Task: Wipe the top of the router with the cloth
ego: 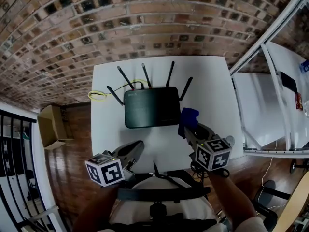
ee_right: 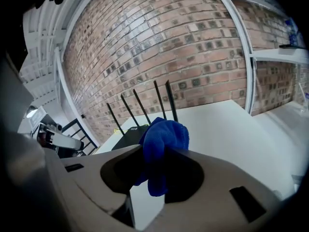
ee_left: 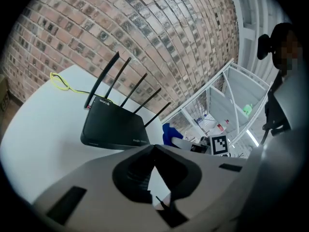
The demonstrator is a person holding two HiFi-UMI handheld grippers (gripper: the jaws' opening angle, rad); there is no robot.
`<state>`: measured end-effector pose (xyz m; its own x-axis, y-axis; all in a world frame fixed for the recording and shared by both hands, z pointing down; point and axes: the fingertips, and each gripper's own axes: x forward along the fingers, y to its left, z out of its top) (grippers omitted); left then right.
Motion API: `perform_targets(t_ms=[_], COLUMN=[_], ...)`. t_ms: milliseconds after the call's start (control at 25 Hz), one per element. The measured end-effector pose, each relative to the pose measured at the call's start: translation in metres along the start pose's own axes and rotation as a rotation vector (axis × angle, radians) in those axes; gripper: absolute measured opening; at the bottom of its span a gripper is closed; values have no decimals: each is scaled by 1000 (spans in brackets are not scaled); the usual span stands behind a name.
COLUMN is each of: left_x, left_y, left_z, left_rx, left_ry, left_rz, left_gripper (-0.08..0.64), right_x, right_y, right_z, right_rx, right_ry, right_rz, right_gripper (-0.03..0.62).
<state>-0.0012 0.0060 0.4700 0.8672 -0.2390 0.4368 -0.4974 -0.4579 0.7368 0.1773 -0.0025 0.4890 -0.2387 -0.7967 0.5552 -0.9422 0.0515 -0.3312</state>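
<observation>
The black router with several upright antennas lies flat on the white table, towards its far side. My right gripper is shut on a bunched blue cloth and hovers just off the router's near right corner. In the right gripper view the cloth hangs from between the jaws, with the router beyond it to the left. My left gripper is over the table's near edge, short of the router. Its jaws meet at the tips with nothing between them.
A yellow cable loops off the router's back left onto the table. A brick wall stands behind the table. A white metal shelf frame stands to the right; a cardboard box and a black railing are on the floor at left.
</observation>
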Motion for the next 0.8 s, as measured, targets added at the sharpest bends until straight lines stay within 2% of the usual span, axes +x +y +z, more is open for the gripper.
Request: perform_targets(t_ms=[160, 440, 800], left_x=[20, 51, 76], left_y=[-18, -52, -83], left_z=[-12, -34, -62], left_rx=[6, 19, 14], left_ry=[0, -1, -8], left_rz=[7, 32, 75], left_gripper=[28, 28, 28], right_x=[-25, -57, -76], right_y=[-33, -75, -109], right_z=[-4, -9, -34], right_rx=[-10, -47, -84], right_ry=[-19, -48, 11], right_rz=[-34, -39, -1], right_gripper=[132, 132, 115])
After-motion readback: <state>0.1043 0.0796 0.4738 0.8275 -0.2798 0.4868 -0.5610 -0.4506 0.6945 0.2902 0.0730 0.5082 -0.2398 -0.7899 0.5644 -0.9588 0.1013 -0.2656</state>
